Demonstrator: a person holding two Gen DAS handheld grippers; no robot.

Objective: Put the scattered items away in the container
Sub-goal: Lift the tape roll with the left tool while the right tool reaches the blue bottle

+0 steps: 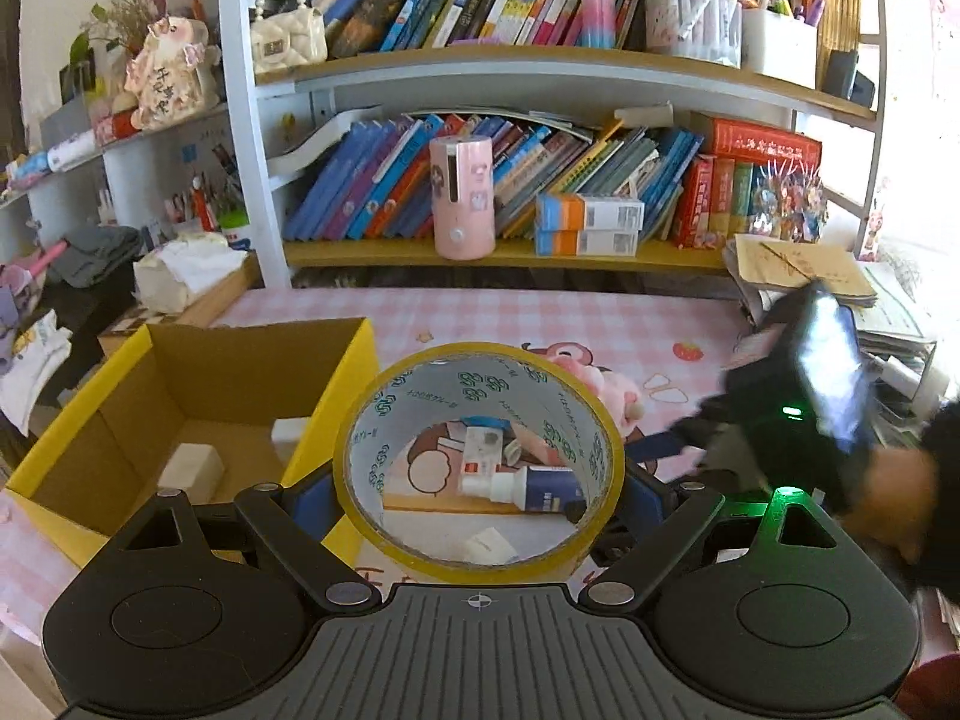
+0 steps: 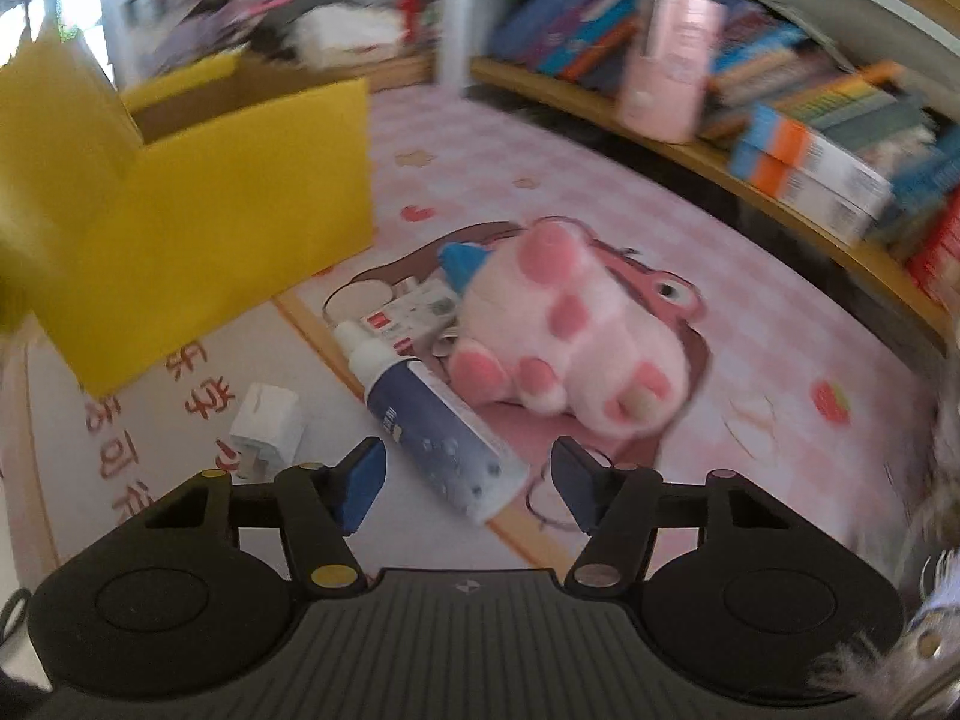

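Tape roll [image 1: 480, 468], yellow, is clamped between the left tongs [image 1: 480, 501], beside the yellow cardboard box [image 1: 72, 468] on the pink worktop [image 1: 540, 318]. Right tongs [image 2: 468, 483] stand apart over a blue spray bottle [image 2: 432, 432], near the pink plush toy [image 2: 576, 336].

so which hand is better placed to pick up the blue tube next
Right. The right tool is open with the blue tube lying just ahead of it, while the left tool is already holding the tape roll.

I read red Chinese characters on the pink desk mat [image 2: 198, 396]; the tape roll's [image 1: 480, 462] green print stays illegible
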